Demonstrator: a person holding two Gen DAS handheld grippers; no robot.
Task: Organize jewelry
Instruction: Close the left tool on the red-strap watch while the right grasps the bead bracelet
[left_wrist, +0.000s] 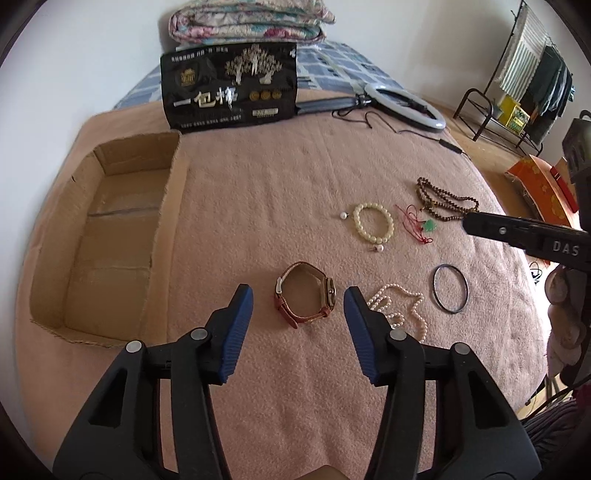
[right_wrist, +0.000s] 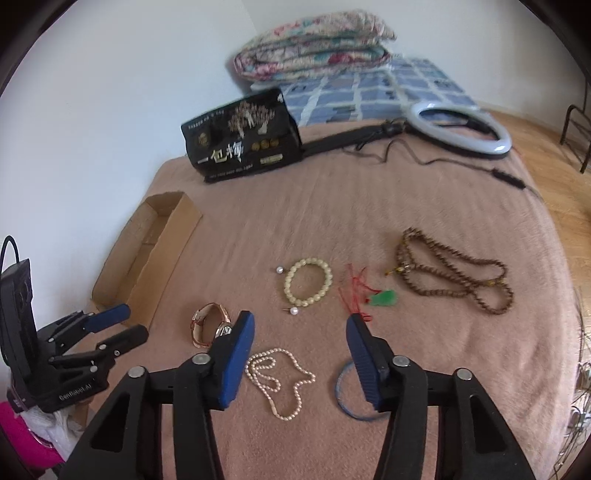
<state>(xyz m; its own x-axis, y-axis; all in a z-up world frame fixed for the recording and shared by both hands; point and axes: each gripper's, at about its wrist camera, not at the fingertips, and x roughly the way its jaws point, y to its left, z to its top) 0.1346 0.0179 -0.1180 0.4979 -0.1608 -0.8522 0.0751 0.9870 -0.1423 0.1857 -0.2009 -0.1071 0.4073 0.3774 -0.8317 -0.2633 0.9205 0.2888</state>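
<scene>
Two hand-held grippers hang over a bed spread with a pink-brown blanket (left_wrist: 295, 192), where pieces of jewelry lie scattered.

The left gripper (left_wrist: 298, 306) has its blue-padded fingers apart, clamped on nothing; a brown leather-strapped wristwatch (left_wrist: 304, 293) lies on the blanket in line with the gap, beyond the tips and touching neither pad.

The right gripper (right_wrist: 300, 334) likewise has its fingers apart and empty, above a loose white pearl necklace (right_wrist: 282, 384). A thin dark round bangle (right_wrist: 351, 397) lies just beside the necklace, partly hidden behind the right-hand finger.

Farther out sit a cream beaded bracelet (right_wrist: 308, 282) with two small pearl earrings (right_wrist: 294, 311) near it, then a green jade pendant on a red cord (right_wrist: 384, 298), then a long brown wooden bead strand (right_wrist: 454, 277) lying in loops.

A shallow open cardboard box (left_wrist: 107, 236) lies on the blanket to the left, well apart from the jewelry.

At the far end of the bed are a black printed package (left_wrist: 229, 88), a white ring light with its cable (left_wrist: 406, 107), and a folded floral quilt (left_wrist: 251, 20) on a blue checked sheet.
</scene>
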